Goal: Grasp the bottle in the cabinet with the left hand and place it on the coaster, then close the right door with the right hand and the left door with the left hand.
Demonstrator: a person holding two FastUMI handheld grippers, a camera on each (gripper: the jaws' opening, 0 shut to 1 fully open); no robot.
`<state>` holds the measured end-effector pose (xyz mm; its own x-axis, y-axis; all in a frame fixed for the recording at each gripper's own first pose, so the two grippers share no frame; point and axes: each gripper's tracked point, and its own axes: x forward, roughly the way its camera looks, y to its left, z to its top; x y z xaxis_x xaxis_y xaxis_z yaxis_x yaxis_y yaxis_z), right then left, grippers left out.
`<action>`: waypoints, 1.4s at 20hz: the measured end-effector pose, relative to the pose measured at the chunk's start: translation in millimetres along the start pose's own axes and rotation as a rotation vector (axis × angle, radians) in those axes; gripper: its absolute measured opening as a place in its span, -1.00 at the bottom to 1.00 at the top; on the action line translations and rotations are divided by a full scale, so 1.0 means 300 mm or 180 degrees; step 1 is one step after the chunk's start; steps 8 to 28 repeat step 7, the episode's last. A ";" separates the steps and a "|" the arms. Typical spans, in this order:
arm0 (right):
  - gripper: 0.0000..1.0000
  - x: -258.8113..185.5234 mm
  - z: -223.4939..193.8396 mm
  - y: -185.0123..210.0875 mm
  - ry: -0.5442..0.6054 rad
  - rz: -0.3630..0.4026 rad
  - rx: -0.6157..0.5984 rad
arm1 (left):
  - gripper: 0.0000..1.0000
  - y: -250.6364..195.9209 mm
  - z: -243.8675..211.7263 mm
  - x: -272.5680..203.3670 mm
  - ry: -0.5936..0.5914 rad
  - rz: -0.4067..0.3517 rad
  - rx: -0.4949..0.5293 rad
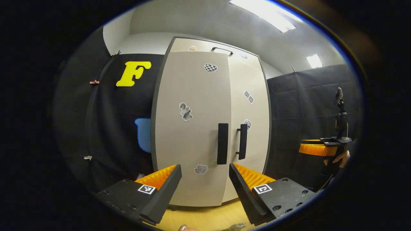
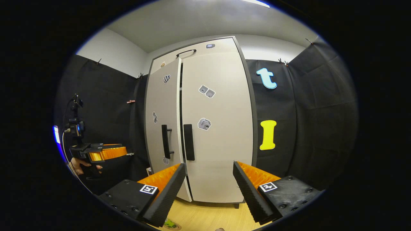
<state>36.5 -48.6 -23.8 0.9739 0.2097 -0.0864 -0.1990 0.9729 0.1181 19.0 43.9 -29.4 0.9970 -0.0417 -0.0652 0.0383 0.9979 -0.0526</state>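
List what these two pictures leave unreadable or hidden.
- Inside of the cabinet: hidden in both views by the left door and right door.
- Bottle: left gripper view, cut off by the bottom edge; whether it sits on a coaster cannot be told.
- Green thing on the table: right gripper view, cut off at the bottom edge.
- Door stickers: too small to make out.

Beige cabinet (image 1: 192, 128) with black handles (image 1: 222, 143), checkered sticker (image 1: 210, 67), on yellow wood table (image 1: 205, 218).
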 end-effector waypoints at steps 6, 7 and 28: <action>0.97 -0.007 0.002 0.015 0.0009 -0.0002 -0.0007 | 0.89 0.002 0.014 -0.006 -0.0020 0.0010 0.0037; 0.97 -0.008 0.004 0.019 0.0005 0.0001 -0.0011 | 0.89 0.000 0.015 -0.008 -0.0014 0.0001 0.0036; 0.97 -0.008 0.004 0.019 0.0005 0.0001 -0.0011 | 0.89 0.000 0.015 -0.008 -0.0014 0.0001 0.0036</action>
